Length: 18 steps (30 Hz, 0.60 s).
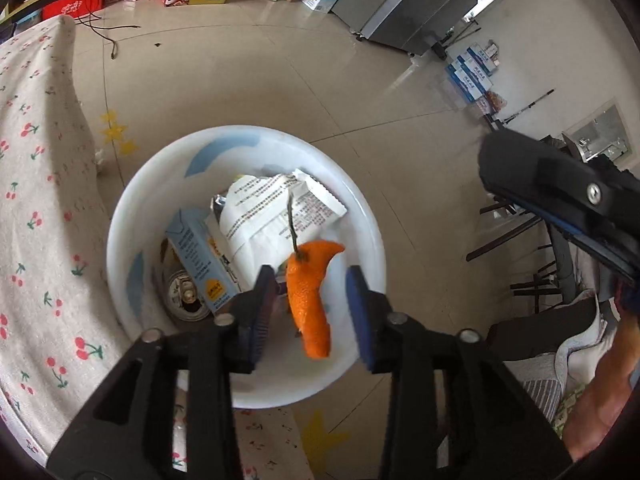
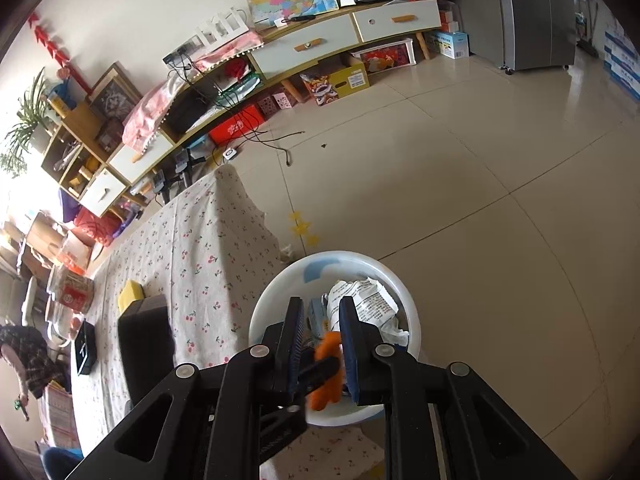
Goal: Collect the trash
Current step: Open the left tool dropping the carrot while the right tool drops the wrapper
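An orange peel with a stem (image 1: 310, 300) hangs between the fingers of my left gripper (image 1: 310, 300), which is open above a white bin (image 1: 132, 248) on the floor. The peel touches neither pad clearly and seems to be dropping. In the bin lie a white printed wrapper (image 1: 272, 212), a light blue carton (image 1: 200, 260) and a can (image 1: 184, 296). My right gripper (image 2: 322, 344) is open and empty above the same bin (image 2: 272, 304); the peel (image 2: 328, 372) and a left finger show below it. The right gripper also shows in the left wrist view (image 1: 560, 196).
A table with a cherry-print cloth (image 2: 192, 240) stands left of the bin, with a black block (image 2: 146, 332), a yellow sponge (image 2: 130, 292) and jars (image 2: 70, 292). A TV cabinet (image 2: 280, 60) and a fridge (image 2: 532, 12) stand across the tiled floor.
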{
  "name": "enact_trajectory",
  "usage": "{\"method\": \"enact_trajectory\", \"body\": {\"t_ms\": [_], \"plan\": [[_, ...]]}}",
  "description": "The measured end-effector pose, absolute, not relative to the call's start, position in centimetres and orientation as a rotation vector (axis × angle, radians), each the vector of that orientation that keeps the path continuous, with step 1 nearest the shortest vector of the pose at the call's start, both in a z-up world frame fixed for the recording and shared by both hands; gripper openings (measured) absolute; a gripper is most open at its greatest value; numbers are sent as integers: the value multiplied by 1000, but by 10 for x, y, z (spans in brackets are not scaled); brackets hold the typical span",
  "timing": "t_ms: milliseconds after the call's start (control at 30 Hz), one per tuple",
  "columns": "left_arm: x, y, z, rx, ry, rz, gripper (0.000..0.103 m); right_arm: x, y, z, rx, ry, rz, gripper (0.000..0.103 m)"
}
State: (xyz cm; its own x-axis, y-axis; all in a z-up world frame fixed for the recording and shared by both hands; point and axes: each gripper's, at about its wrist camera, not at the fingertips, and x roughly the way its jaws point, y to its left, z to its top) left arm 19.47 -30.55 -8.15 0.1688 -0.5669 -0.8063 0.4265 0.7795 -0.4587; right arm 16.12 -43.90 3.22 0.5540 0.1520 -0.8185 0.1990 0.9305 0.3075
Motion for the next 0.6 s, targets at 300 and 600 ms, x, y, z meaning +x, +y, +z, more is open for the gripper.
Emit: {"method": "enact_trajectory", "body": {"t_ms": [300,600], "plan": [[195,-257,-61,-223,1164,-657,59,165,-438,31,382,994,-32,19],[189,-198,-45,-228,1114,-544,59,175,-417,30,339,1007,-20,23]]}}
